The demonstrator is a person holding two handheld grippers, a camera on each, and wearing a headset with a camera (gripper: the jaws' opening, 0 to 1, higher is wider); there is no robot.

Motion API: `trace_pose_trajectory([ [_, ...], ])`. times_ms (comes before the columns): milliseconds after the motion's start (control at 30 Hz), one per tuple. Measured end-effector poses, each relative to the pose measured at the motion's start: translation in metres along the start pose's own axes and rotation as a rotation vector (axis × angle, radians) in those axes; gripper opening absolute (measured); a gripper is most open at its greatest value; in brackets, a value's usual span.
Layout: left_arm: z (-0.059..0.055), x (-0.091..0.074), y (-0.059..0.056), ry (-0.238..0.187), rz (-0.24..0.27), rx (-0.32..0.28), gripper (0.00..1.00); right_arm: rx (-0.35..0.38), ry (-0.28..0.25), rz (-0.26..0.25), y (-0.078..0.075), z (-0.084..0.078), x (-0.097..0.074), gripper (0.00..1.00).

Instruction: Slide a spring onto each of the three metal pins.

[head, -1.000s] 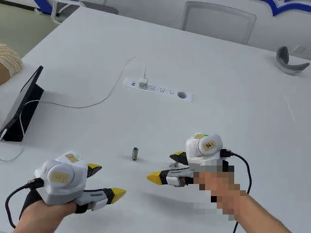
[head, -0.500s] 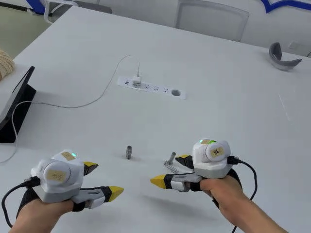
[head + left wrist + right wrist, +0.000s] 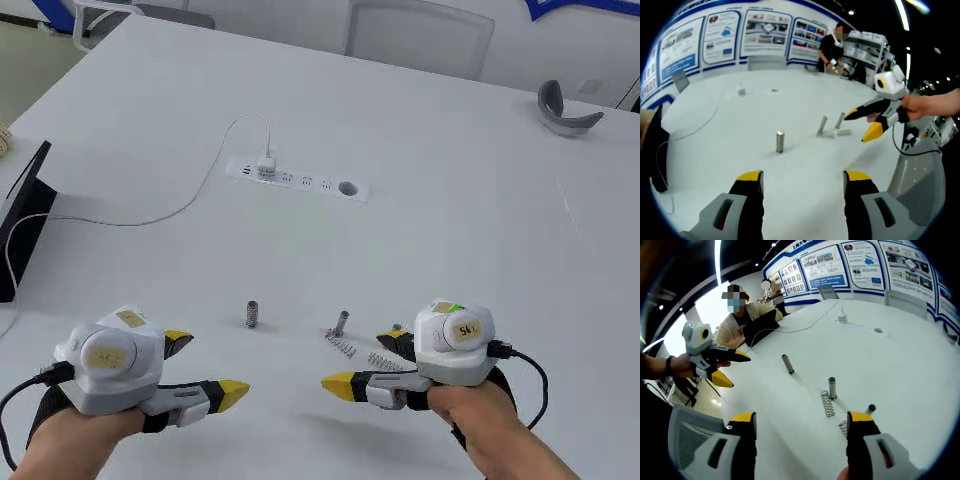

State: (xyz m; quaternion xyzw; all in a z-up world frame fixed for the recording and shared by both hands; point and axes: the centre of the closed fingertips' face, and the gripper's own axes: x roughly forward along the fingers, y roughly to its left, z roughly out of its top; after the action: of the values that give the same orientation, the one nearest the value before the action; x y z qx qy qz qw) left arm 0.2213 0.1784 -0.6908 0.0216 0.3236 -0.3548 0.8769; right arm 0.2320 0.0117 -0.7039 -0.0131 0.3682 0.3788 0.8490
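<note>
Three short metal pins stand on the white table. The left pin (image 3: 252, 313) (image 3: 780, 141) (image 3: 787, 364) wears a spring. The middle pin (image 3: 341, 322) (image 3: 831, 387) is bare, with a loose spring (image 3: 341, 346) (image 3: 827, 403) lying beside it. The third pin (image 3: 870, 410) (image 3: 840, 120) is also bare, and a second loose spring (image 3: 383, 361) lies by it. My right gripper (image 3: 365, 360) (image 3: 801, 419) is open just right of and nearer than the bare pins. My left gripper (image 3: 205, 365) (image 3: 803, 177) is open and holds nothing, nearer than the spring-clad pin.
A white power strip (image 3: 295, 181) with a plugged charger and a cable lies at mid table. A dark tablet (image 3: 22, 225) stands at the left edge. A grey curved object (image 3: 565, 110) rests far right. Chairs stand behind the table, and people are nearby.
My right gripper has drawn back to the right and toward me, uncovering the bare pins and two loose springs. The head camera has shifted. The left gripper has barely moved.
</note>
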Motion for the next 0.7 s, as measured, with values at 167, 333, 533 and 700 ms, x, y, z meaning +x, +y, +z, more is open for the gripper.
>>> trace_pose_trajectory([
  [167,0.0,0.003,-0.004,0.011,-0.009,0.008,0.67,0.022,-0.006,-0.018,-0.005,-0.008,-0.009,0.76],
  [333,0.001,0.008,-0.009,0.018,-0.02,0.014,0.68,0.041,-0.012,-0.036,-0.011,-0.015,-0.018,0.77],
  [533,0.003,0.014,-0.017,0.023,-0.034,0.021,0.68,0.06,-0.018,-0.052,-0.018,-0.023,-0.027,0.77],
  [700,0.003,0.019,-0.024,0.031,-0.047,0.029,0.69,0.074,-0.022,-0.061,-0.022,-0.028,-0.034,0.79],
])
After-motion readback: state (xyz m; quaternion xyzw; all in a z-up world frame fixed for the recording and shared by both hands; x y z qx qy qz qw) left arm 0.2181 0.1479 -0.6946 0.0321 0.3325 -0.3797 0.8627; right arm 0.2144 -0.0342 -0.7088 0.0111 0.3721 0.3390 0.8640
